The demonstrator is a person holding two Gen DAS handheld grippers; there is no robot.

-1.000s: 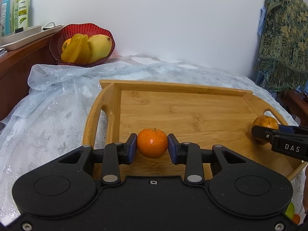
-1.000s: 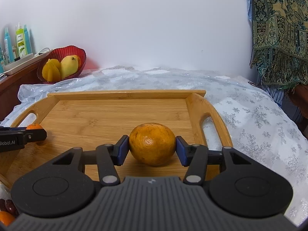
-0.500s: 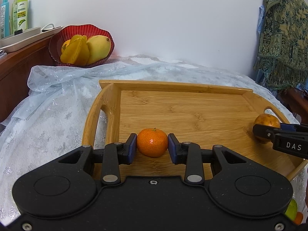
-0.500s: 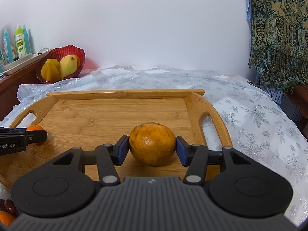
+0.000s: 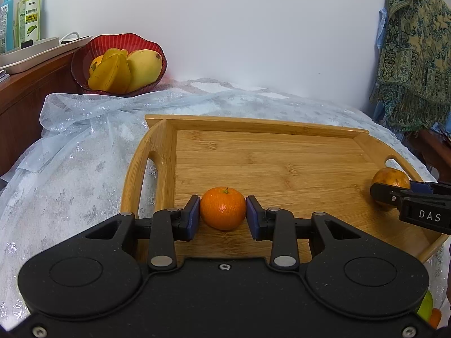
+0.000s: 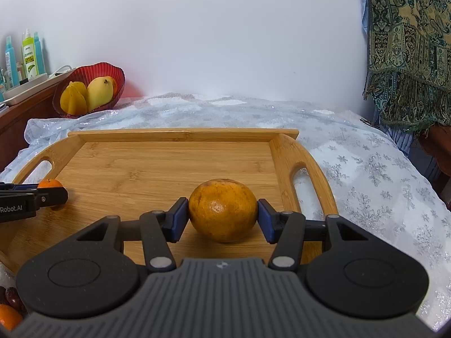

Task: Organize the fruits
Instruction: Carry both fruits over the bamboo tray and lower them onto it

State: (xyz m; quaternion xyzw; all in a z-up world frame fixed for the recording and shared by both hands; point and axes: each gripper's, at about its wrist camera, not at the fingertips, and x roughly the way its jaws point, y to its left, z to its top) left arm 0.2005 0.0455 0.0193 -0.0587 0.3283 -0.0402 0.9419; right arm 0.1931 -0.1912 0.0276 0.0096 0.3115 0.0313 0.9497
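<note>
A small tangerine [image 5: 222, 208] rests near the front left of the bamboo tray [image 5: 282, 163]. My left gripper [image 5: 223, 211] is shut on it, with a blue pad against each side. At the tray's front right sits a larger, dull orange [image 6: 222, 209], and my right gripper [image 6: 222, 211] is shut on it, its pads touching both flanks. In the right wrist view the left gripper [image 6: 53, 195] and its tangerine [image 6: 49, 183] show at the left edge. The left wrist view has the right gripper [image 5: 377, 191] and its orange [image 5: 390, 177] at the right edge.
A red bowl [image 5: 84, 64] with a mango and starfruit stands at the back left on the lace-covered table. Bottles [image 5: 31, 14] stand on a wooden shelf beside it. A patterned cloth [image 5: 417, 56] hangs at the right. Loose fruit [image 6: 8, 317] lies at the near edge.
Both grippers and both fruits stay where they were. The right gripper's pads stand a hair wider than a second ago.
</note>
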